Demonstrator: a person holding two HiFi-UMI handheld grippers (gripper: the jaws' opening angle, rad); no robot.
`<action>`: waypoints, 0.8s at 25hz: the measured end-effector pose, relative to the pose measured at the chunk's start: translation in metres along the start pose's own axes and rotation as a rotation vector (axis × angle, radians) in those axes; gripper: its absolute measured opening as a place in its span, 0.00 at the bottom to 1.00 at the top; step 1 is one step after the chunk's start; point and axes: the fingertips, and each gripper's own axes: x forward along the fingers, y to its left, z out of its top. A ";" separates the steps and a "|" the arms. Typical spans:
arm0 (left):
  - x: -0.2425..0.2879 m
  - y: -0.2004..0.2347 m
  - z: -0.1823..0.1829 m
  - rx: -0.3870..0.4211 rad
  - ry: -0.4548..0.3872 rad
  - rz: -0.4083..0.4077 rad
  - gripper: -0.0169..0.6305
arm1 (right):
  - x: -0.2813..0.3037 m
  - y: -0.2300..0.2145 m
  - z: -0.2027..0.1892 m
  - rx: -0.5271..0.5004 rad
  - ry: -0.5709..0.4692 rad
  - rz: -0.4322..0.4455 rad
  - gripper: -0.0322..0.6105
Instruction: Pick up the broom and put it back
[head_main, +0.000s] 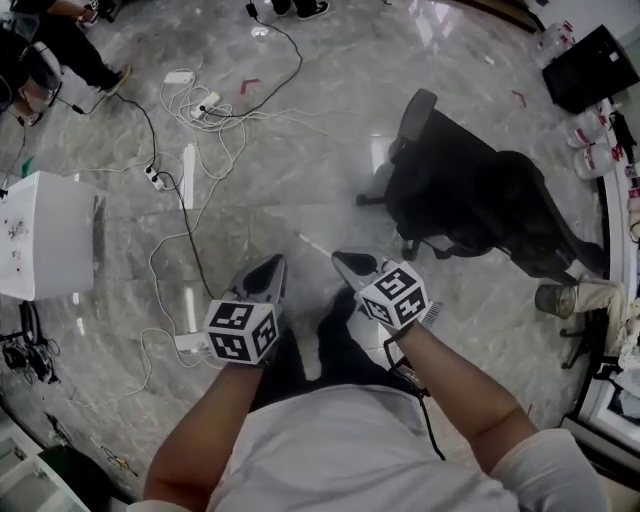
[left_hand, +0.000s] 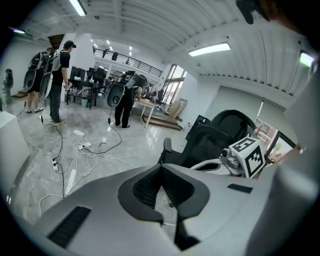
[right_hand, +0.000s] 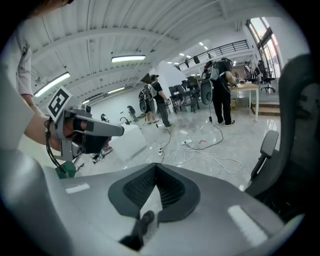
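Observation:
I cannot make out a broom in any view. My left gripper (head_main: 274, 264) and right gripper (head_main: 341, 259) hang side by side in front of the person's body, over the grey marble floor (head_main: 300, 170), and both point forward and down. The left gripper's (left_hand: 161, 166) dark ribbed pads meet with nothing between them. The right gripper's (right_hand: 156, 165) jaws are shut and empty too. Each gripper shows in the other's view: the right one (left_hand: 220, 163) with its marker cube, the left one (right_hand: 102, 129). A thin pale streak (head_main: 314, 245) lies on the floor just ahead of the tips; I cannot tell what it is.
A black office chair (head_main: 470, 195) stands close ahead on the right. White and black cables with power strips (head_main: 205, 105) sprawl across the floor ahead on the left. A white box (head_main: 45, 235) sits at the left edge. Several people (left_hand: 60, 75) stand far off.

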 end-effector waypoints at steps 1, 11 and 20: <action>0.009 0.012 -0.004 -0.012 0.006 0.003 0.04 | 0.016 -0.011 -0.009 0.001 0.031 -0.001 0.05; 0.109 0.114 -0.090 -0.077 0.123 -0.019 0.04 | 0.196 -0.105 -0.133 -0.003 0.304 -0.003 0.17; 0.202 0.220 -0.226 -0.116 0.172 -0.041 0.04 | 0.382 -0.194 -0.339 -0.028 0.528 -0.018 0.23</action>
